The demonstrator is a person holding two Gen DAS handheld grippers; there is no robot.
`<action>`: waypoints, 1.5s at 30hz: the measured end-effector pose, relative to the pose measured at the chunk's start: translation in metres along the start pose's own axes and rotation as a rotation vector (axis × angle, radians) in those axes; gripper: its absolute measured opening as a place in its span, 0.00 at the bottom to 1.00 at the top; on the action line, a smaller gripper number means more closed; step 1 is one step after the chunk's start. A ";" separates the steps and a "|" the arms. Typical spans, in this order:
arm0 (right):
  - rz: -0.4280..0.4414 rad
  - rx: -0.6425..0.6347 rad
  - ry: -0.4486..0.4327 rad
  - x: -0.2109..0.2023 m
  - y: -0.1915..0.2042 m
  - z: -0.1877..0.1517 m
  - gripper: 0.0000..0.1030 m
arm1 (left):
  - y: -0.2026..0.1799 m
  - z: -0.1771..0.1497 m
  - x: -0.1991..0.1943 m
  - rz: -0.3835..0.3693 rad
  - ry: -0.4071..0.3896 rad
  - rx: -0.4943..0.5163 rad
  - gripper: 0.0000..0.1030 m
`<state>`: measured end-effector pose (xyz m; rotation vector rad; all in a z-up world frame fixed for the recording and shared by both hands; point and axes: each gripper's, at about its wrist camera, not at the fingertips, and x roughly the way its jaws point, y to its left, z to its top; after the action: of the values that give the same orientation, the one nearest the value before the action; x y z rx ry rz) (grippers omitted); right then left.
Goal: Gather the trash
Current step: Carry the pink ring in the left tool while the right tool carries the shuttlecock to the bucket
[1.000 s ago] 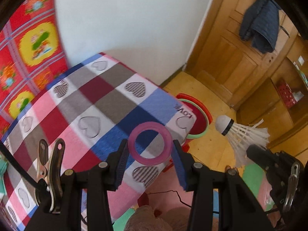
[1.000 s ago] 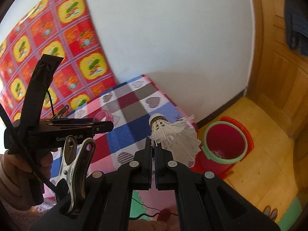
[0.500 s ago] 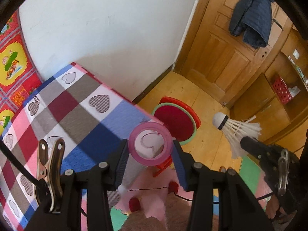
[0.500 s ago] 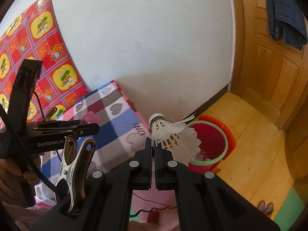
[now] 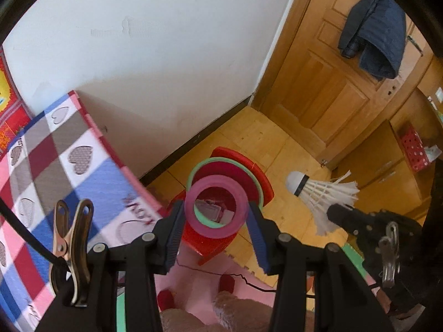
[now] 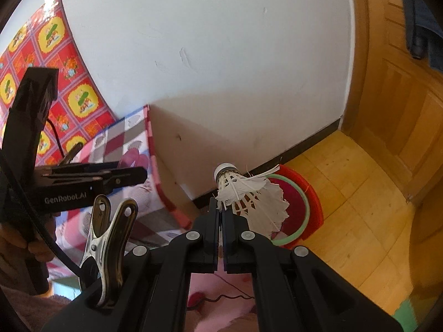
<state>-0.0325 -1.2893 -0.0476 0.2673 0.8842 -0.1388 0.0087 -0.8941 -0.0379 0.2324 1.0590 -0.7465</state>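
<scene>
Jaws of the left gripper (image 5: 216, 232) clamp a pink tape ring (image 5: 216, 206); the right gripper (image 6: 221, 215), fully closed, pinches a white shuttlecock (image 6: 249, 196) by its feathers. Within the last second both have travelled off the checked heart-print counter (image 5: 55, 171) and now hang over the floor. Beyond and below, the red bin (image 5: 241, 171) sits against the wall, almost directly under the ring. Judgement: carry nearly done, drop comes next.

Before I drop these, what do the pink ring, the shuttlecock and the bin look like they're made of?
Pink ring: looks like a roll of tape, matte pink band with a hollow middle; material uncertain. Shuttlecock: real-looking white feathers, frayed at the tips, on a white rounded cap with a dark band. Bin: smooth, slightly glossy red plastic with a green rim.
</scene>
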 end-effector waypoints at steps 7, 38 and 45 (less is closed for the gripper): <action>0.023 -0.055 0.087 0.036 -0.047 -0.003 0.02 | -0.033 0.005 0.051 0.005 0.046 -0.021 0.45; -0.007 0.143 0.295 0.223 -0.149 -0.030 0.02 | -0.014 -0.018 0.303 -0.050 0.292 -0.050 0.45; -0.022 0.160 0.331 0.255 -0.162 -0.029 0.02 | -0.003 -0.019 0.321 -0.059 0.310 -0.064 0.45</action>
<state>0.0694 -1.4384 -0.2919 0.4386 1.2072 -0.1893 0.0819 -1.0285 -0.3212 0.2683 1.3867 -0.7432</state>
